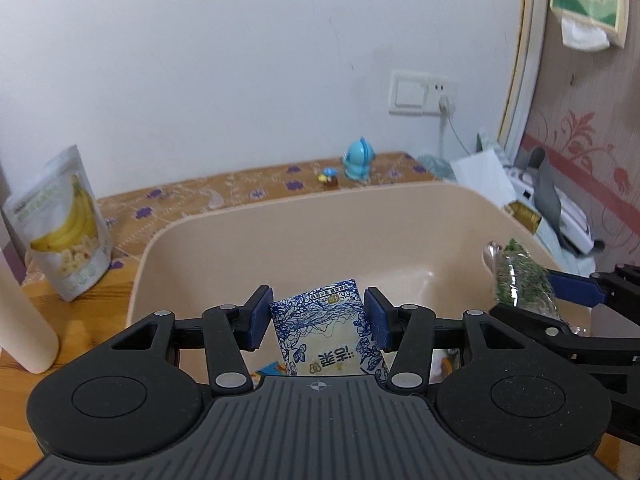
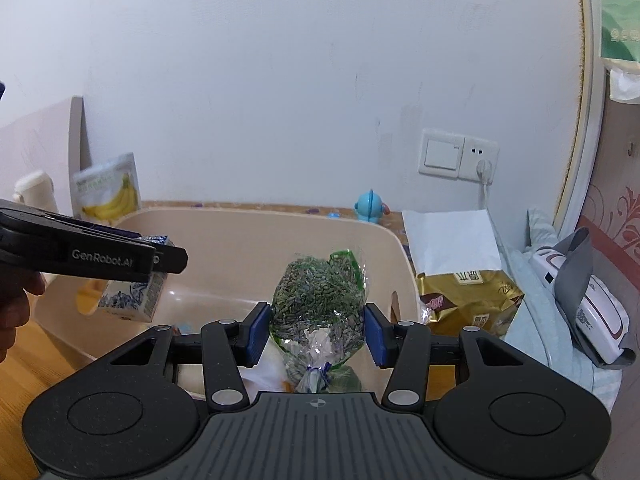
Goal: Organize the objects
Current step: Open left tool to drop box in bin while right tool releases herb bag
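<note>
Beige plastic tub (image 1: 248, 248) sits on the wooden bench (image 1: 80, 320), both tools hanging over its open top. Left tool (image 1: 317, 316) is clamped on a small blue-and-white patterned carton (image 1: 320, 328), blue pads pressing both sides, carton tilted and held above the tub floor. From the right wrist view the same carton (image 2: 136, 296) shows under the left tool (image 2: 160, 258), over the tub's left part, with a bit of the person's hand (image 2: 16, 300) at the frame edge. Right tool (image 2: 316, 332) grips a clear bag of green seeds (image 2: 320, 292), pads tight on the bag's sides, knotted neck pointing toward the camera, bag upright over the tub's (image 2: 248, 240) near right part. In the left view that bag (image 1: 520, 284) shows at the right, just above the tub rim.

Outside the tub: banana chip pouch (image 1: 68, 224) stands upright on the bench to the left, near a cream bottle (image 1: 24, 312). Blue toy figure (image 1: 358, 158) stands behind the tub by the wall. Gold snack bag (image 2: 468, 296) with a white paper sheet (image 2: 448, 236) behind it lies just right of the tub. Some small items lie at the tub bottom, too hidden to tell.
</note>
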`<act>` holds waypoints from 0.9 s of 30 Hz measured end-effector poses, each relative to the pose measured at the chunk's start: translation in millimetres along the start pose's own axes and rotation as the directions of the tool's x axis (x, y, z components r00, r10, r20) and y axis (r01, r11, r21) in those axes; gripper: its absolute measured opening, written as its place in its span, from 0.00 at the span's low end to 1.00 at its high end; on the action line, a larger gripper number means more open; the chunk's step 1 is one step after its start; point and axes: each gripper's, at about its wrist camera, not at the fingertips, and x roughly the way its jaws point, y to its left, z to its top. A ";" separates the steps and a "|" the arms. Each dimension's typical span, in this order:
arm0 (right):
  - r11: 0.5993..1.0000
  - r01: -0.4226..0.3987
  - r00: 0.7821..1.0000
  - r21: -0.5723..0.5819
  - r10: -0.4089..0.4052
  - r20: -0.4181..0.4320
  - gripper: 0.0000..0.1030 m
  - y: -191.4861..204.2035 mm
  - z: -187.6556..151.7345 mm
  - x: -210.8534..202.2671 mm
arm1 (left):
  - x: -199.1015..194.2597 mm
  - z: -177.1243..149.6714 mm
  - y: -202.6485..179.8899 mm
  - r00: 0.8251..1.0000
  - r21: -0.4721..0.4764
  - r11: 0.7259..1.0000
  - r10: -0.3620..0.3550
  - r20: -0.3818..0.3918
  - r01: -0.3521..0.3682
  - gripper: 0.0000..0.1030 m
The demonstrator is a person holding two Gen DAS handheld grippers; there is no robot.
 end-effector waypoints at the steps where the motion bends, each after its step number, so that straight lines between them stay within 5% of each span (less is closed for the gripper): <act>1: 1.000 -0.001 1.000 -0.002 0.001 -0.010 0.46 0.4 -0.9 3.3 | 3.5 -1.3 -0.6 1.000 0.004 1.000 0.001 -0.008 -0.001 0.50; 9: 1.000 -0.008 0.998 -0.028 0.006 -0.059 0.47 6.0 -7.0 22.0 | 15.7 -9.3 -2.2 0.997 0.005 1.000 0.007 -0.073 -0.007 0.51; 11: 1.000 -0.010 0.998 -0.021 0.009 -0.067 0.48 6.1 -8.1 24.3 | 15.4 -11.2 -1.9 0.997 -0.002 1.000 0.008 -0.080 -0.008 0.57; 14: 1.000 -0.012 0.998 -0.011 0.011 -0.061 0.58 5.3 -8.9 22.6 | 11.3 -12.9 1.0 0.997 -0.023 1.000 0.005 -0.078 -0.007 0.67; 27: 1.000 -0.018 1.000 -0.014 0.018 0.015 0.99 9.3 -10.7 -12.3 | -30.8 -13.9 2.5 1.000 -0.029 0.999 0.029 -0.004 -0.030 0.76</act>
